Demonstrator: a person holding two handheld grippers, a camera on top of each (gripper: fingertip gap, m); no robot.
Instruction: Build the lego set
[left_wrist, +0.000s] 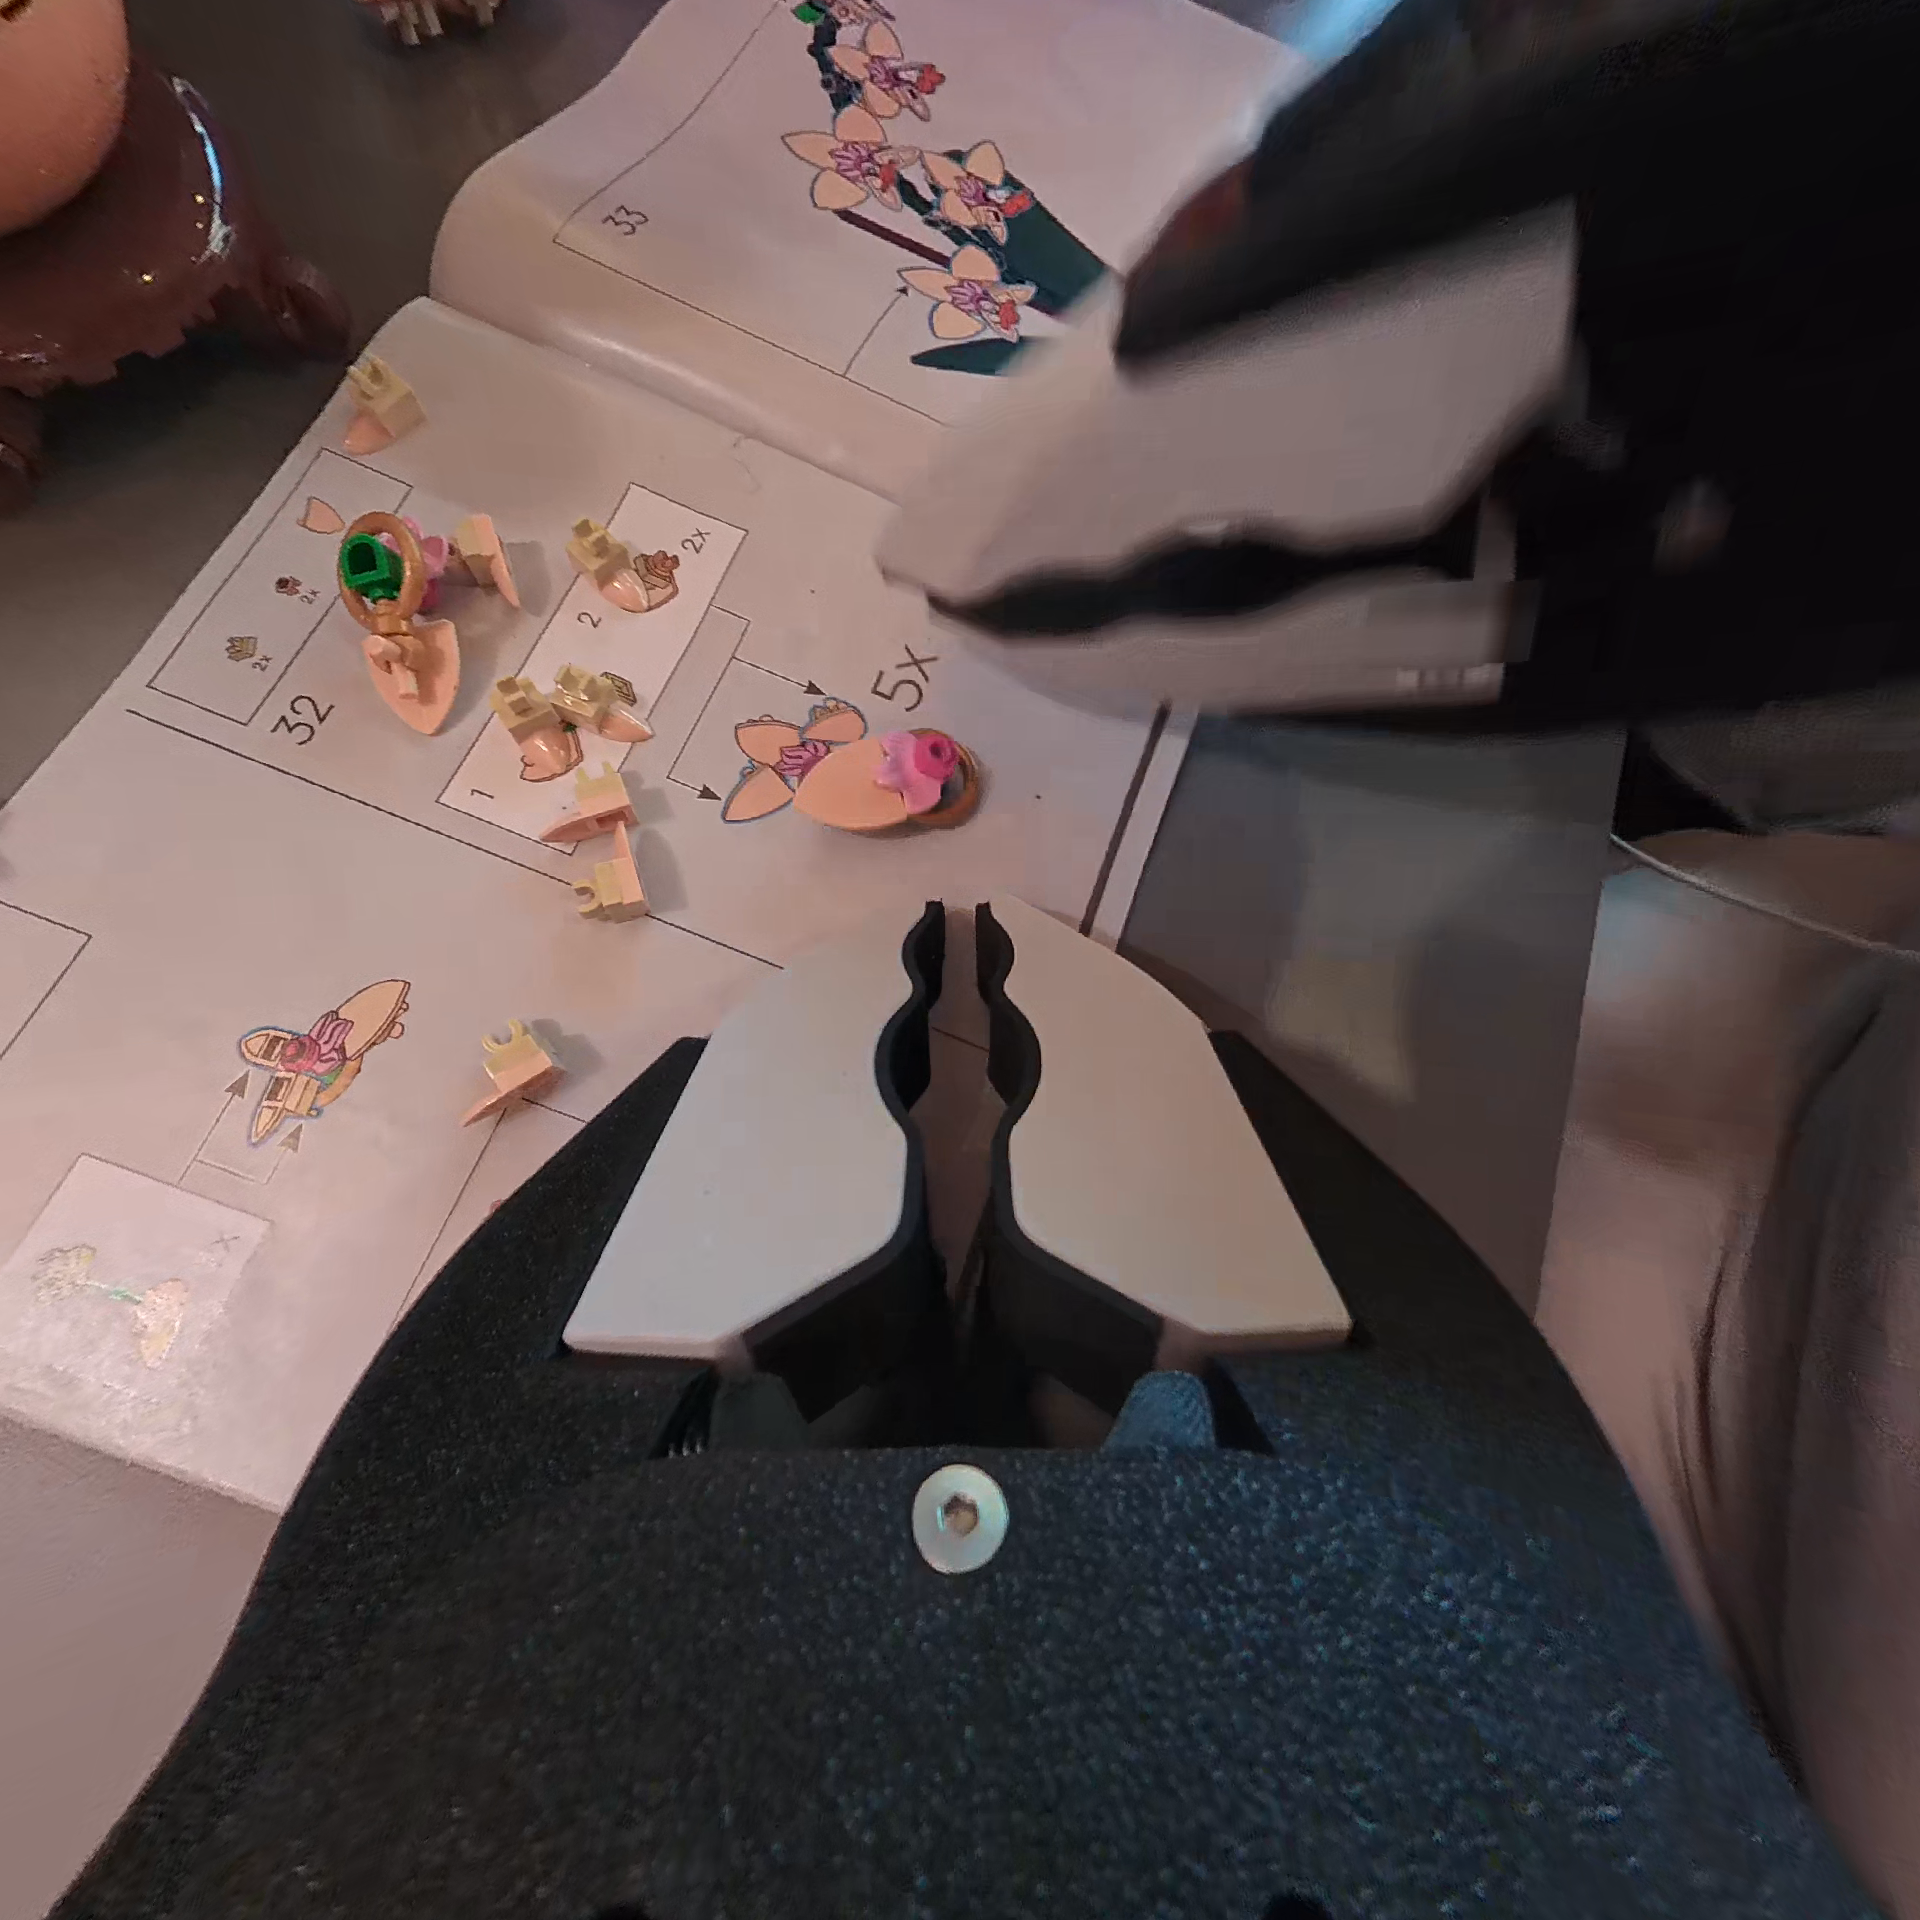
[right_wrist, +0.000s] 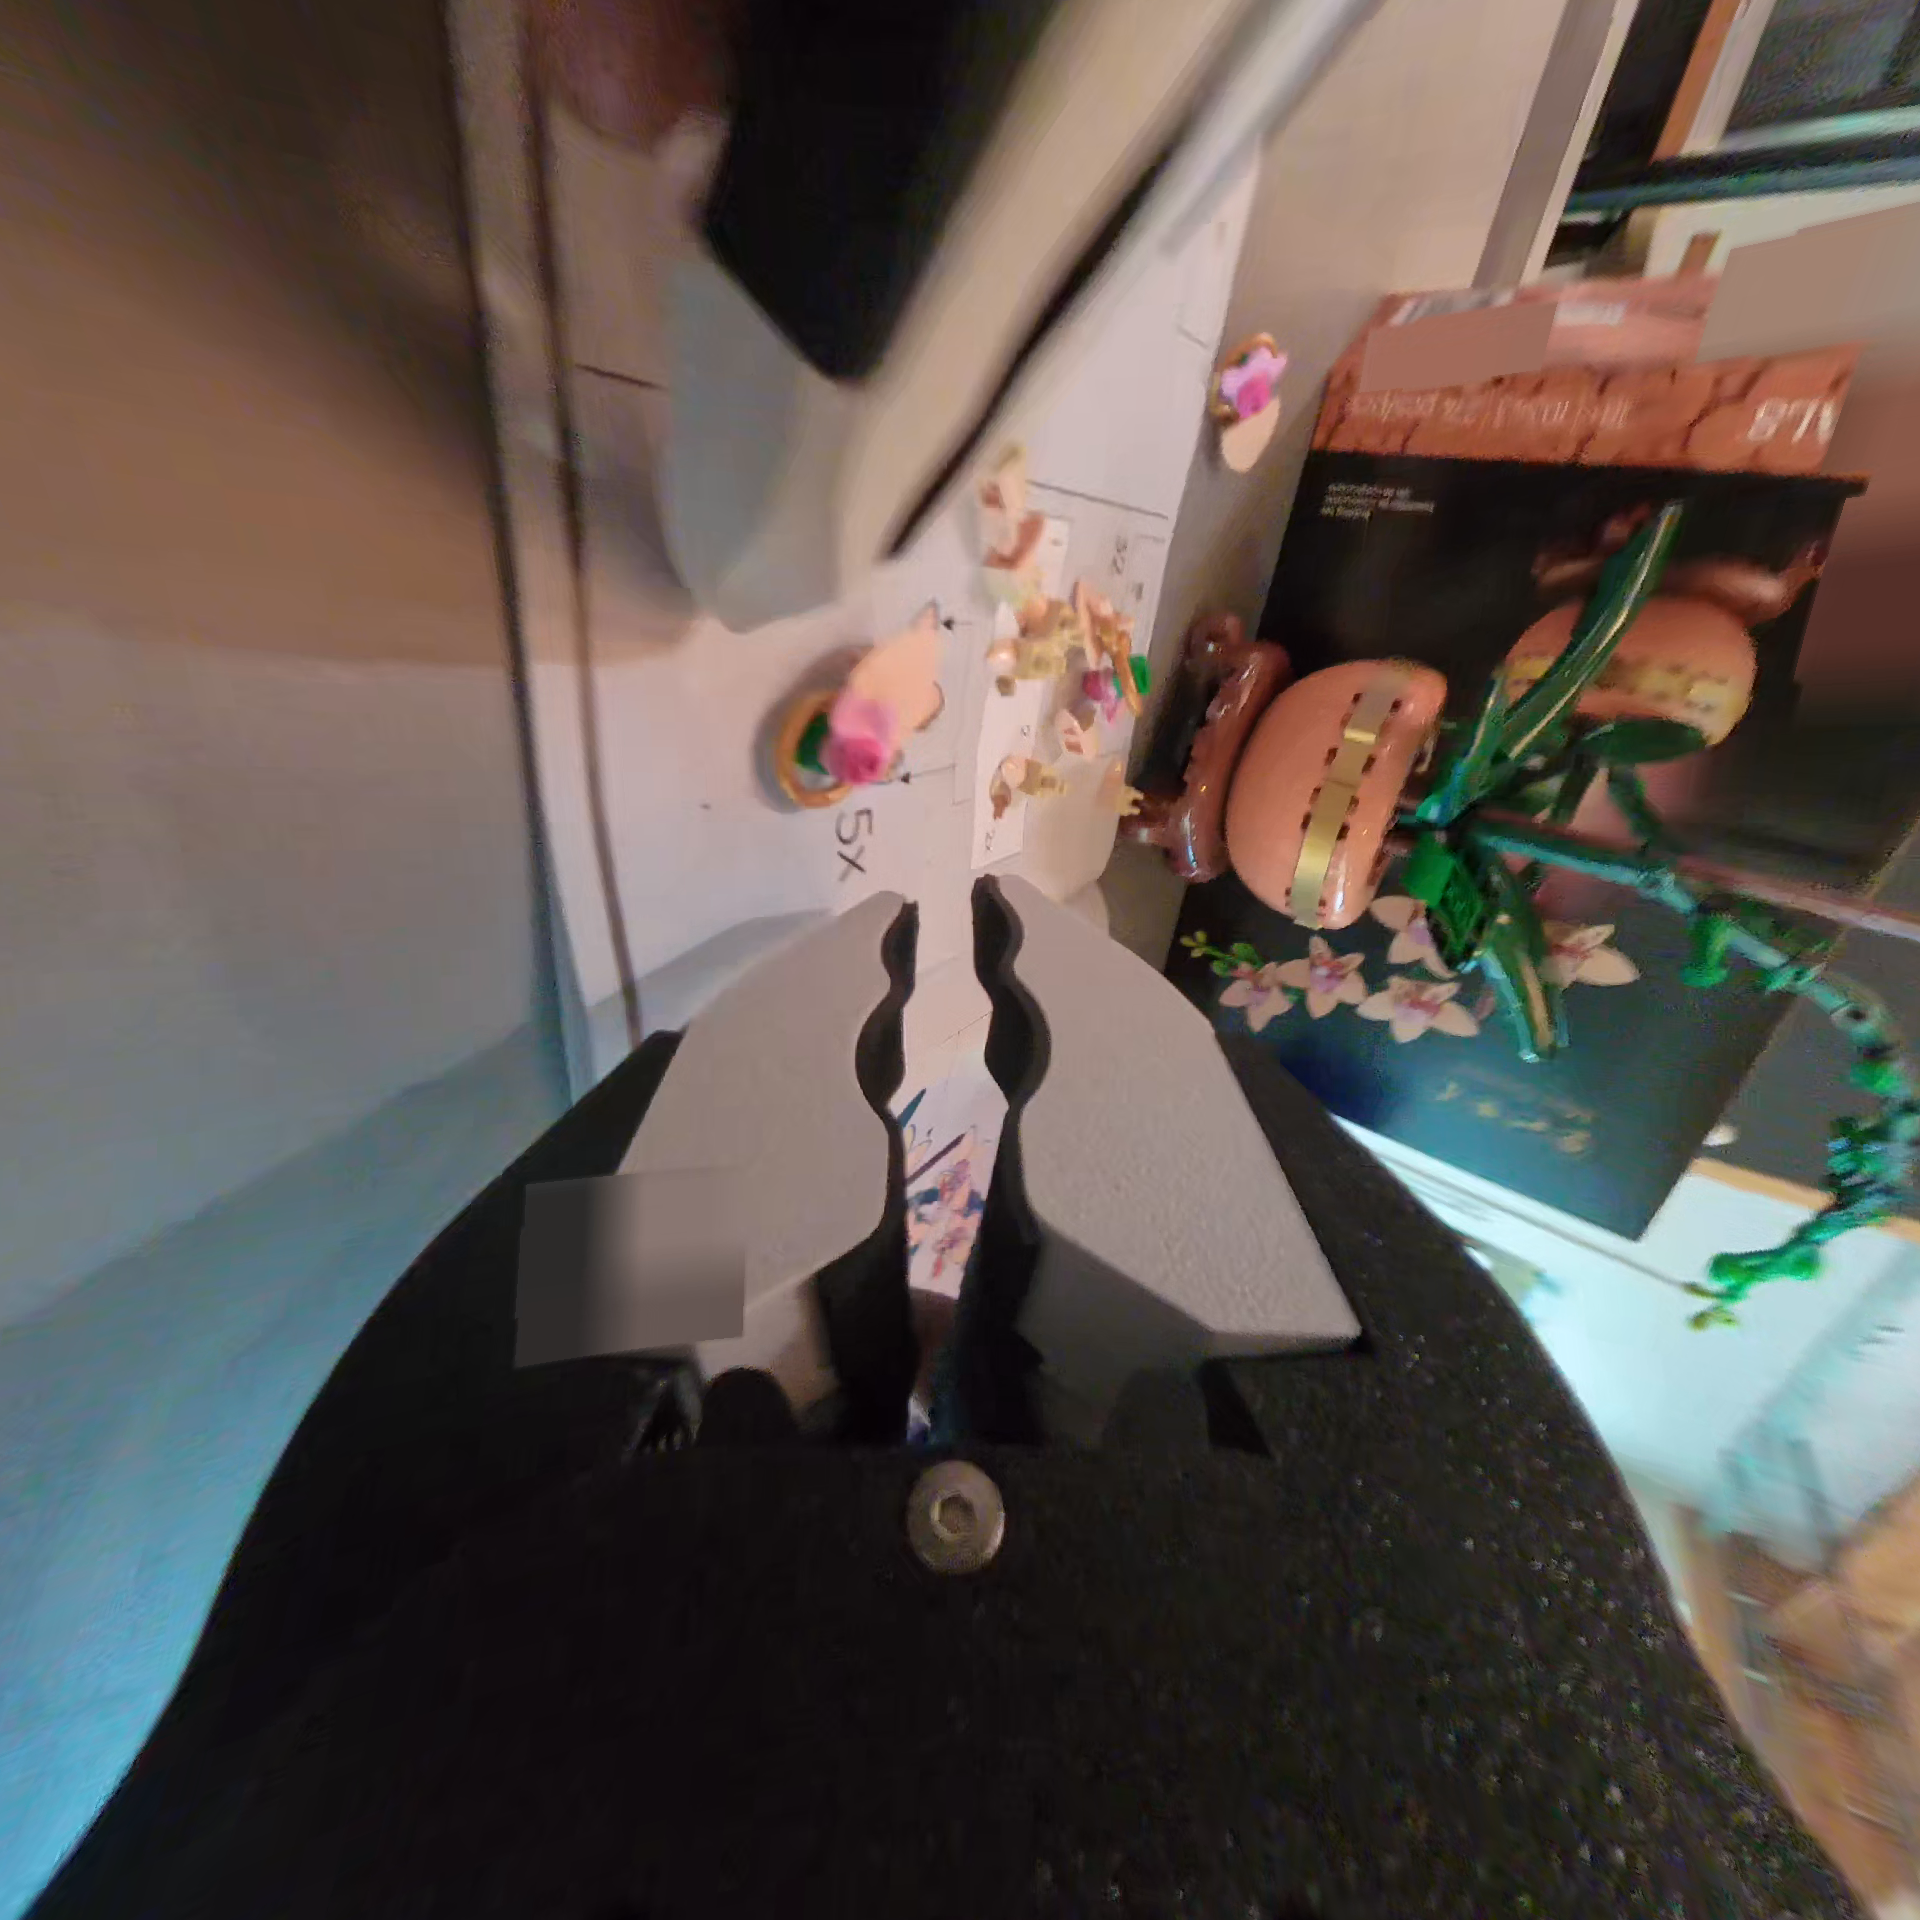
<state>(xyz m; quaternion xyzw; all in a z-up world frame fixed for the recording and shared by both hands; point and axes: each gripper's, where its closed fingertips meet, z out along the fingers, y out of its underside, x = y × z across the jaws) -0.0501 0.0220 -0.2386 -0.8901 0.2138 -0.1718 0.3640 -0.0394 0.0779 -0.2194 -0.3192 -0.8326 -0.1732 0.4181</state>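
1. Lego flower (left_wrist: 883, 784), the part-built bloom with a peach petal, a pink centre and a gold ring under it, lies on the open instruction booklet (left_wrist: 727, 914), just beyond the left gripper (left_wrist: 961, 914); the right wrist view shows the same bloom (right_wrist: 847, 727) just ahead of the right gripper (right_wrist: 943, 902).
2. Loose petal pieces (left_wrist: 582, 717), peach shells on tan clip bricks, are scattered on the booklet to the left of the flower, and another part-built bloom with a green piece in a gold ring (left_wrist: 390, 582) lies farther left again.
3. Left gripper: jaws nearly together with only a thin slit between them, nothing held. Right gripper: jaws slightly apart, also holding nothing; in the left wrist view it shows as a blurred shape (left_wrist: 1195, 540) above and beyond the flower.
4. Handling, as I judge it: these pieces are very light, hard and smooth plastic, so they will skate on the glossy paper and may pop out of a squeeze. Clipped joints look liable to come apart under a sideways push.
5. Best hold, I think, is across the petal's flat sides near the pink centre, where it is thickest, not on the thin curved tip or the ring.
6. Built vase with green stems (right_wrist: 1340, 790) stands beyond the loose pieces from the flower, in front of the set's box (right_wrist: 1558, 623).
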